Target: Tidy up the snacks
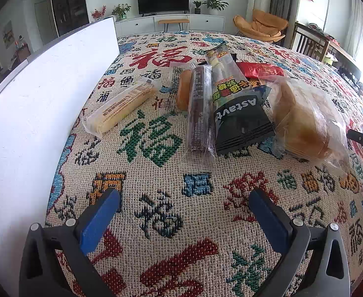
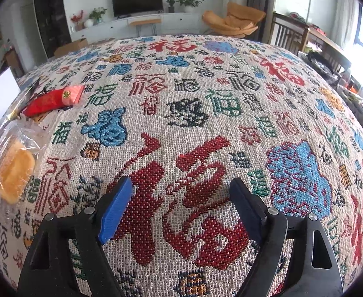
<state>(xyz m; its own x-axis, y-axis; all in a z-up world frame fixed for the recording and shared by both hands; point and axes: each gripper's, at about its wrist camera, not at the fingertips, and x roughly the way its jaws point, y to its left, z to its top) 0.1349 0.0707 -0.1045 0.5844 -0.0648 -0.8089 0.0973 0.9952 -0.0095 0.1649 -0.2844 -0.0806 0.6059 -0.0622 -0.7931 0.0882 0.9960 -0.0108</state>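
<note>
Several snacks on patterned worktop (image 1: 171, 198): black "Astavi" pouch (image 1: 242, 123), bagged bun (image 1: 302, 123), beside white board (image 1: 32, 99). Left tongs (image 1: 185, 204), right tongs (image 2: 182, 190): wide apart, empty.

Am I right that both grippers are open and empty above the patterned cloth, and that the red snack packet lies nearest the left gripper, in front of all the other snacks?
Not quite. The red snack packet lies at the far end of the pile, behind the black packet. The left wrist view shows this. The rest holds: left gripper and right gripper are open and empty above the cloth.
</note>
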